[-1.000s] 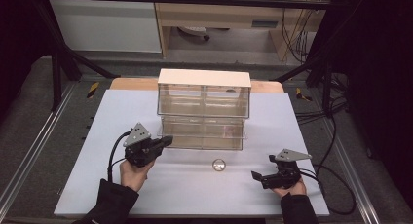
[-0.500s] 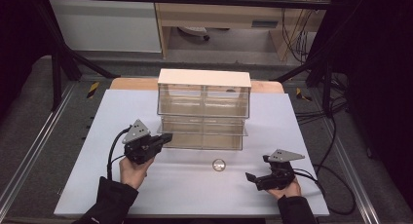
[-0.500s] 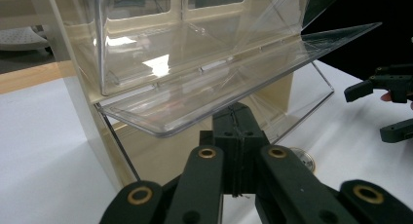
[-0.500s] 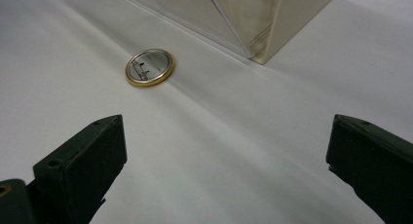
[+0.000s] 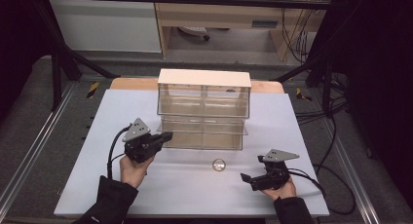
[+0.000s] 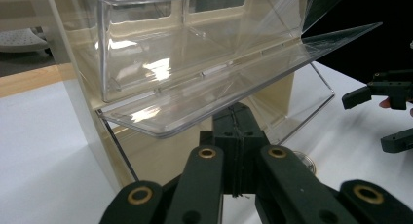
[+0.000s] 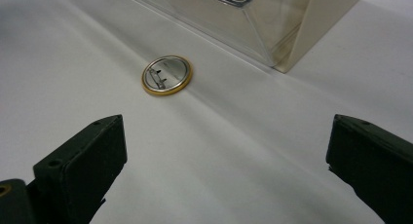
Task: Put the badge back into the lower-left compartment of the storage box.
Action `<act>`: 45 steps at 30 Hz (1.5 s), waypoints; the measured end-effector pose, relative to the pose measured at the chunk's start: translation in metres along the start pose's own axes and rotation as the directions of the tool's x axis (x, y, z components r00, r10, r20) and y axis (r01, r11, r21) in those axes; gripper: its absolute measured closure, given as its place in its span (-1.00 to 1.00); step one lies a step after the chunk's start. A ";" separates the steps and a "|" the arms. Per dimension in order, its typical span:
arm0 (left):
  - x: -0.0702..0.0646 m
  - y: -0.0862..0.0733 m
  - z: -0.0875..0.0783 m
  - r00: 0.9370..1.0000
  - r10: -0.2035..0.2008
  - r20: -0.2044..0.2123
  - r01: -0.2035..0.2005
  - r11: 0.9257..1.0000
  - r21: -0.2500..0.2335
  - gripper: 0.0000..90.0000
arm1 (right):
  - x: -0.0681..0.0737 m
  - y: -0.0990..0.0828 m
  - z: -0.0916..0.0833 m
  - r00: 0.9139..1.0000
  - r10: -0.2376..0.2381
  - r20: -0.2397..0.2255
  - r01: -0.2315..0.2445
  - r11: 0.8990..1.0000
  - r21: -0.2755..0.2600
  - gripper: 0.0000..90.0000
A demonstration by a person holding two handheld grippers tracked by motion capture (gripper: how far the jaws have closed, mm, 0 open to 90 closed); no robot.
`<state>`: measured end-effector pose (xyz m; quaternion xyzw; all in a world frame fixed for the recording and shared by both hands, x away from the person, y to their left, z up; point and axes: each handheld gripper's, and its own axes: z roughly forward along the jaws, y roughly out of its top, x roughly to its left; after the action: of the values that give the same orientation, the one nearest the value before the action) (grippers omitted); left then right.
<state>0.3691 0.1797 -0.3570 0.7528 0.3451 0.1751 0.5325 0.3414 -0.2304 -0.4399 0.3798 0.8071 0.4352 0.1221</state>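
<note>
In the high view the left gripper (image 5: 165, 136) sits with its jaws closed under the front left corner of the clear drawer cabinet (image 5: 203, 109), while the right gripper (image 5: 249, 181) rests low on the white table (image 5: 87, 185) with jaws wide, aimed toward the round pin badge (image 5: 219, 164) lying just in front of the cabinet; the risk here is that the badge is thin and flat, so wide jaws coming in level may push it along the board rather than pinch it. In the left gripper view the closed jaw tips press up beneath the tilted clear flap (image 6: 234, 87), propping it open; if that hand sags, the flap would likely drop and close the compartment. In the right gripper view the badge (image 7: 166, 75) lies face down, pin side up, ahead and left of centre between the spread pads (image 7: 87, 156), so a straight approach could clip its rim and send it skidding under the cabinet (image 7: 272, 24)
</note>
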 end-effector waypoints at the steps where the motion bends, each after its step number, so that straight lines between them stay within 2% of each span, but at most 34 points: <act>1: 0.000 0.000 0.000 1.000 -0.002 0.000 0.002 1.000 -0.001 0.99 | 0.001 0.001 0.001 1.000 -0.005 0.000 0.005 1.000 0.005 -0.96; 23: 0.004 0.010 -0.001 1.000 0.009 -0.008 -0.009 1.000 -0.014 0.99 | 0.026 0.014 0.025 0.999 -0.040 -0.030 0.041 0.999 0.030 -0.96; 30: 0.005 0.011 -0.001 1.000 0.009 -0.008 -0.009 1.000 -0.017 0.99 | 0.032 0.019 0.032 0.998 -0.063 -0.023 0.063 0.997 0.040 -0.95; 33: 0.005 0.010 0.001 1.000 0.009 -0.007 -0.009 1.000 -0.018 0.99 | 0.035 0.021 0.037 0.998 -0.058 -0.023 0.059 0.997 0.043 -0.94; 36: 0.004 0.009 0.003 1.000 0.007 -0.006 -0.007 1.000 -0.023 0.99 | 0.039 0.025 0.044 0.997 -0.076 -0.007 0.076 0.996 0.051 -0.92; 39: 0.003 0.009 0.004 1.000 0.016 -0.008 -0.016 1.000 -0.023 0.99 | 0.041 0.027 0.048 0.998 -0.067 -0.014 0.068 0.996 0.055 -0.91; 41: 0.003 0.009 0.003 1.000 0.015 -0.008 -0.015 1.000 -0.023 0.99 | 0.044 0.028 0.055 0.996 -0.088 0.001 0.088 0.994 0.071 -0.89; 45: 0.004 0.009 0.003 1.000 0.014 -0.008 -0.014 1.000 -0.027 0.99 | 0.048 0.031 0.063 0.994 -0.105 0.000 0.105 0.991 0.088 -0.85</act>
<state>0.3769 0.1782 -0.3498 0.7473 0.3397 0.1864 0.5398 0.3575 -0.1472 -0.4464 0.3427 0.8442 0.3912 0.1299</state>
